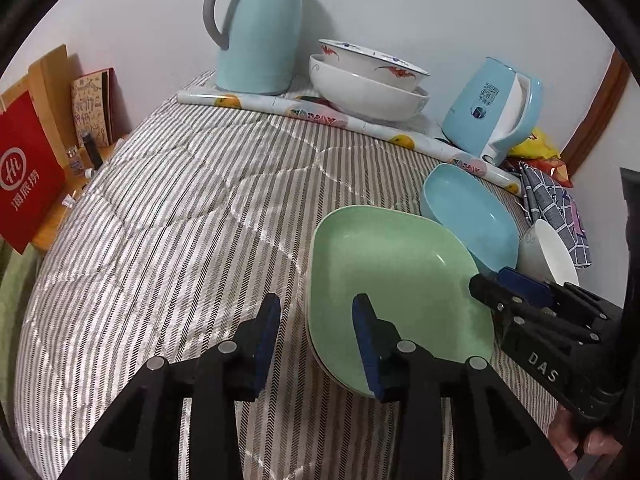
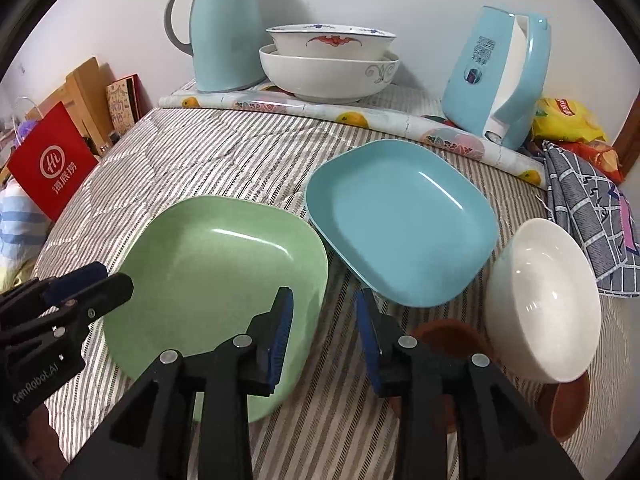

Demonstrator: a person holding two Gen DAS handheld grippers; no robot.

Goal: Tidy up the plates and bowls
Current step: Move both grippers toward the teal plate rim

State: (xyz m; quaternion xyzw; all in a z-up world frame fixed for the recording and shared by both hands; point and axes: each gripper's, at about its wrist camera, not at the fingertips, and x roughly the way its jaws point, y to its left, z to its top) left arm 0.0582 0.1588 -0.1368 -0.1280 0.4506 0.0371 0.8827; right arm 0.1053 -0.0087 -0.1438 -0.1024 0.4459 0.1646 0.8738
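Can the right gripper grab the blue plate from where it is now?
Probably yes. The right gripper is open and empty, and the blue plate lies just ahead of its fingers on the striped cloth. Nothing sits between them; the green plate and white bowl flank it.

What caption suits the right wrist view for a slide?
Open right gripper hovers between green plate and blue plate; white bowl at right.

Two square plates, green and blue; three white bowls; one brown bowl; two kettles.
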